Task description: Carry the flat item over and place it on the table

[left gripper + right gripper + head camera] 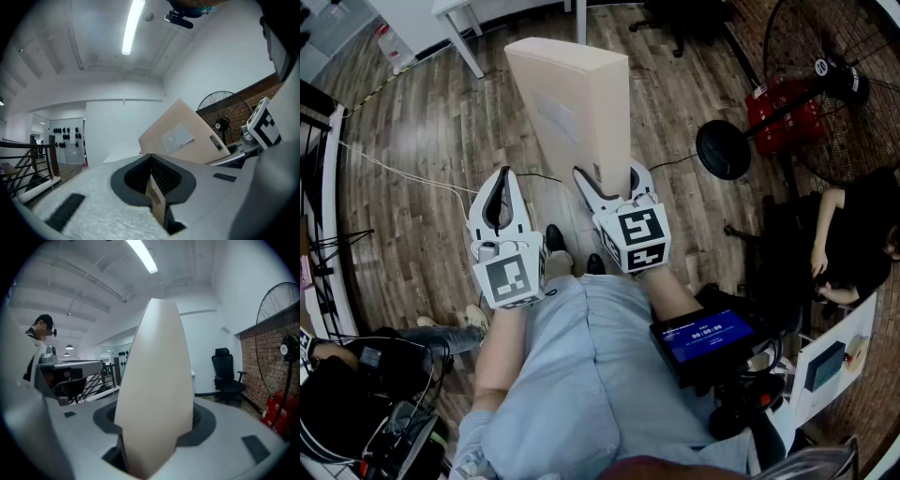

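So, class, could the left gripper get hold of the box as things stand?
Probably yes. The box, held by the right gripper, stands close beside the left gripper with nothing between them, though the left jaws look shut and must open first.

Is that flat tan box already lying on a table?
No: the flat tan box stands on end above the wooden floor, clamped in the right gripper.
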Demonstrator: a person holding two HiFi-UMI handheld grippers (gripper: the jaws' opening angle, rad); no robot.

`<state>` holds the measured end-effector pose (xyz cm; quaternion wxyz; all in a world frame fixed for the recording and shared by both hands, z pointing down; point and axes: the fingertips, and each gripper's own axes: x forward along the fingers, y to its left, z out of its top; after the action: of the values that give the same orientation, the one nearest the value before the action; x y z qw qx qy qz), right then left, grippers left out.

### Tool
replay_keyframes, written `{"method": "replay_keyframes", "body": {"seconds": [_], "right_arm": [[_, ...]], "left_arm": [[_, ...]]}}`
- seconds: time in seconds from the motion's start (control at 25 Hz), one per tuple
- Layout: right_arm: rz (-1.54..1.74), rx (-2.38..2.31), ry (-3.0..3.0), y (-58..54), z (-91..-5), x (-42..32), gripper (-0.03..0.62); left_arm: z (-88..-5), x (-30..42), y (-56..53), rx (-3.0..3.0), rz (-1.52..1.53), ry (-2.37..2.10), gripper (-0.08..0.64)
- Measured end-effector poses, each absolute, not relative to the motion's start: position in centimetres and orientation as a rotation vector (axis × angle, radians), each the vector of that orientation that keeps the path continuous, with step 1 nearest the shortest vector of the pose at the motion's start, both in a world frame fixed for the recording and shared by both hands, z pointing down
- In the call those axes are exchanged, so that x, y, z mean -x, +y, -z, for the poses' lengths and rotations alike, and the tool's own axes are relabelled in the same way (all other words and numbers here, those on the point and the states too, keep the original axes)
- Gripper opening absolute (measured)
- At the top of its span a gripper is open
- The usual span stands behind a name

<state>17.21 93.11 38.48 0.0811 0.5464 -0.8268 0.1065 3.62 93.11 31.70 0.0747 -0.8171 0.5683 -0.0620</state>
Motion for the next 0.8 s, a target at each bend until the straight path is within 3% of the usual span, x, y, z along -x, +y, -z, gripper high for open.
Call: {"method": "replay_keyframes", "body": {"seconds": [0.36, 0.8], "right_arm": [[-0.308, -1.627, -2.475, 93.6, -38.9, -18.9, 0.275], [-0.358, -1.612, -2.447, 85.9, -40.2, -16.8, 0.284]], "left_arm": [[-32.1, -5.4, 93.9, 2.451, 0.190, 1.715, 0.009], [-33.8, -1.8, 86.0, 2.469, 0.196, 1.799, 0.009]]}}
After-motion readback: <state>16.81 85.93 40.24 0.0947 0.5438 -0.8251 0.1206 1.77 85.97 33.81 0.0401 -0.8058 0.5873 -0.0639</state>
